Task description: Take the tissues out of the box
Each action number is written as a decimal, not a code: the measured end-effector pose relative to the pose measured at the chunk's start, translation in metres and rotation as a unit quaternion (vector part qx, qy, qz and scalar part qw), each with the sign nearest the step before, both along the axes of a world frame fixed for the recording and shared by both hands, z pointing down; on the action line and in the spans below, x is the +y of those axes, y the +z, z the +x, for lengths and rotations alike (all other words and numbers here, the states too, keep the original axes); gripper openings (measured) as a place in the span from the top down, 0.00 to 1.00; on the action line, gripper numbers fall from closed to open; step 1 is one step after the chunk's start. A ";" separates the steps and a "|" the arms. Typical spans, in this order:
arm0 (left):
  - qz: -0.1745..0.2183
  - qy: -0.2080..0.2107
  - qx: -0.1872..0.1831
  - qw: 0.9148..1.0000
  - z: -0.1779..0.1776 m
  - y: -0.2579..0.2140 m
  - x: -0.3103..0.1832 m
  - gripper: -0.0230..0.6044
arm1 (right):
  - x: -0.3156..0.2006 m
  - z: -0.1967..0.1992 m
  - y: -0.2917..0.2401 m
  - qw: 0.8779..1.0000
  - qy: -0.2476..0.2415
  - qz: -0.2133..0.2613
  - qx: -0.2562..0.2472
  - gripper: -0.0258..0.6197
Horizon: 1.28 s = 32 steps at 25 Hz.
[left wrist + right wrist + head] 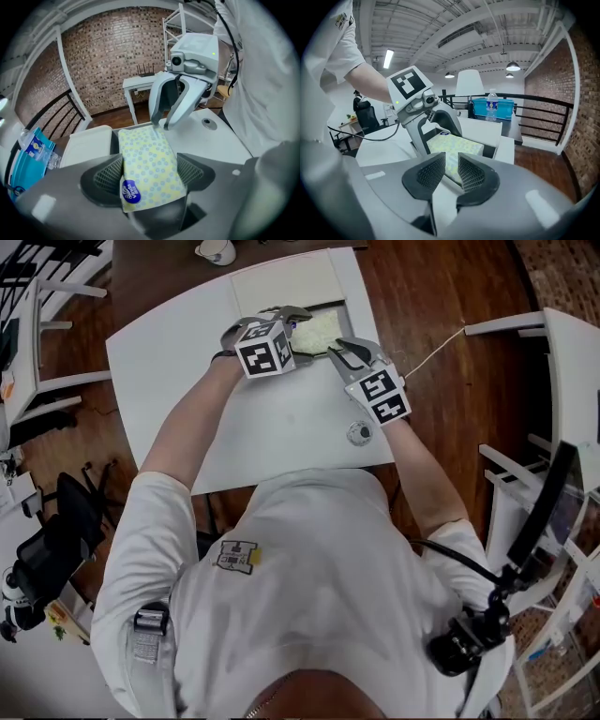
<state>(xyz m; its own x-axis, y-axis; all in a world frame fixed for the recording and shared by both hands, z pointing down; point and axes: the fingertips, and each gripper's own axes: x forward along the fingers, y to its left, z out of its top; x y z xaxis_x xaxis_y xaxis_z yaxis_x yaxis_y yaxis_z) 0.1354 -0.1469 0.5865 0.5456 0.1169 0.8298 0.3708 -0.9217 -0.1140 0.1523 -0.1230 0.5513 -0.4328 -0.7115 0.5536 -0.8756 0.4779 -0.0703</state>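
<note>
A yellow tissue pack with blue dots [317, 334] [147, 164] [457, 147] is held over the far part of the white table [169, 352]. My left gripper [286, 322] [149, 176] is shut on it, with a pad pressing on each long side. My right gripper [336, 351] [451, 173] comes in from the other end, its jaws standing narrow and pinching the pack's edge; its fingertips [161, 123] touch the pack's far end. The white box [286, 282] [89, 140] [487, 136] lies just behind the pack, lid open, with its dark inside showing.
A small round fitting [359, 433] sits in the table near my right forearm. A mug [217, 249] stands on the wooden floor beyond the table. A water bottle on a blue crate [492, 107] is farther off. White furniture [562, 362] stands at the right.
</note>
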 end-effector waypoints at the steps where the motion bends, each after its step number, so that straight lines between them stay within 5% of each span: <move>1: 0.000 -0.001 0.001 1.000 -0.001 -0.001 -0.001 0.39 | -0.003 -0.001 0.002 1.000 -0.003 -0.004 0.003 0.84; 6: 0.002 -0.014 0.006 1.000 -0.004 -0.003 -0.007 0.43 | -0.011 -0.008 0.010 0.999 -0.033 -0.018 0.029 0.81; 16: 0.026 -0.040 0.038 0.998 -0.035 -0.064 -0.025 0.44 | -0.037 -0.028 -0.042 0.990 -0.107 0.039 0.080 0.75; 24: 0.064 -0.128 0.070 0.987 -0.147 -0.126 -0.027 0.44 | -0.043 -0.138 -0.101 0.975 -0.189 0.103 0.058 0.75; 32: 0.027 -0.212 0.029 0.977 -0.281 -0.062 0.009 0.44 | -0.011 -0.272 -0.036 0.958 -0.275 0.054 0.066 0.76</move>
